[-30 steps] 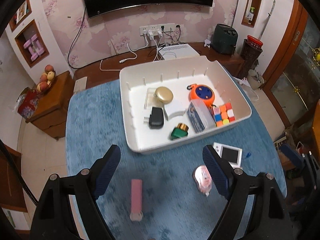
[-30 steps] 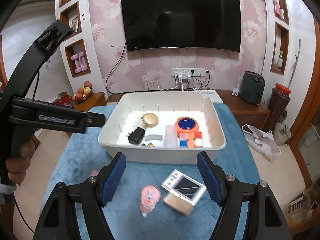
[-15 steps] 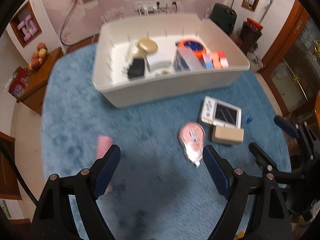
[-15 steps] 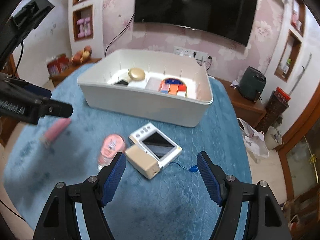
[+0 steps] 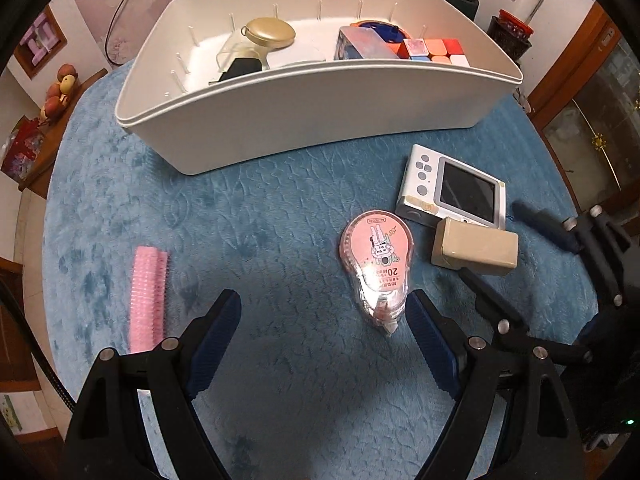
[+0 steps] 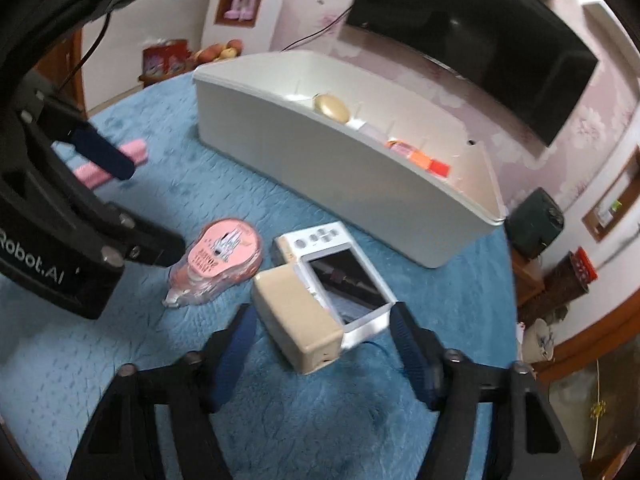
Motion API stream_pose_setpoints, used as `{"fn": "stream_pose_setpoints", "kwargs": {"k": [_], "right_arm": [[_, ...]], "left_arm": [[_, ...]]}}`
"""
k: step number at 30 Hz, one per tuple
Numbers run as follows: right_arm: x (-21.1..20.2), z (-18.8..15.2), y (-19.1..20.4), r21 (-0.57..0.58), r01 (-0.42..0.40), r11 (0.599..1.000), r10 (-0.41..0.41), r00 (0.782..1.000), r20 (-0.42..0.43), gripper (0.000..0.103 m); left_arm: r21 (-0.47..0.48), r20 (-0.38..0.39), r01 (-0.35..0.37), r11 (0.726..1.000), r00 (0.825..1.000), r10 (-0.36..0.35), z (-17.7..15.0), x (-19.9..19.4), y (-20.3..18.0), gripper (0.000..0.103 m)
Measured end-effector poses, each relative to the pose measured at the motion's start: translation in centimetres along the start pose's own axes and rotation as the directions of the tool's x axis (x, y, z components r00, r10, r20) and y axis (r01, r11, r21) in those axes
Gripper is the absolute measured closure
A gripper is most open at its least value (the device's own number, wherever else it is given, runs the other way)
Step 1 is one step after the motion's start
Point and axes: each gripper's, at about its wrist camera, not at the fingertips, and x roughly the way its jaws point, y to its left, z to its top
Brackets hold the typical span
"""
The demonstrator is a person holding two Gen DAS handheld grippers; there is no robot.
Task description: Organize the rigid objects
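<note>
A white bin (image 5: 320,96) holding several small objects stands at the back of the blue cloth; it also shows in the right wrist view (image 6: 340,172). On the cloth lie a pink correction-tape dispenser (image 5: 378,260) (image 6: 218,264), a white camera (image 5: 452,188) (image 6: 332,264), a beige box (image 5: 474,246) (image 6: 298,322) and a pink hair roller (image 5: 148,296) (image 6: 108,164). My left gripper (image 5: 324,324) is open, low over the cloth, the dispenser's tip beside its right finger. My right gripper (image 6: 324,344) is open, its fingers either side of the beige box and camera corner.
The blue cloth (image 5: 260,220) covers a round table. The bin holds a gold compact (image 5: 270,34), a black charger (image 5: 244,68), a puzzle cube (image 5: 434,50) and a boxed item (image 5: 364,44). A TV (image 6: 472,44) hangs on the far wall.
Both grippers have dropped lower and closer to the loose objects. The left one has come down by the dispenser, the right one around the beige box and camera. Both stay open.
</note>
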Motion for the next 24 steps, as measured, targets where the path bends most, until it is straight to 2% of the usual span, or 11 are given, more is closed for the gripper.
{"fn": "stream_pose_setpoints", "kwargs": {"k": [2, 8, 14, 21, 23, 24], "right_arm": [[0.5, -0.3, 0.2, -0.002, -0.043, 0.999, 0.042, 0.999, -0.021, 0.064], [-0.1, -1.1, 0.4, 0.003, -0.072, 0.997, 0.072, 0.997, -0.021, 0.070], [-1.0, -2.5, -0.7, 0.114, -0.113, 0.987, 0.119, 0.992, -0.045, 0.077], [-1.6, -3.5, -1.4, 0.170, -0.125, 0.977, 0.135, 0.990, -0.050, 0.077], [-1.4, -3.3, -1.4, 0.175, -0.127, 0.976, 0.138, 0.989, -0.053, 0.077], [-1.2, -3.2, -1.4, 0.177, -0.128, 0.976, 0.140, 0.989, -0.056, 0.077]], "left_arm": [[0.004, -0.004, 0.002, 1.000, 1.000, -0.002, 0.1, 0.3, -0.2, 0.017], [0.016, -0.022, 0.013, 1.000, 1.000, -0.012, 0.3, 1.1, -1.0, 0.017], [0.023, -0.048, 0.022, 0.999, 0.999, -0.021, 1.2, 2.6, -1.8, 0.017], [-0.006, -0.060, 0.000, 1.000, 0.998, 0.000, 1.7, 4.1, -2.9, 0.017], [-0.032, -0.065, -0.017, 0.999, 0.998, 0.015, 1.9, 4.6, -3.0, 0.021], [-0.044, -0.068, -0.027, 0.999, 0.997, 0.024, 1.9, 4.8, -3.0, 0.028]]}}
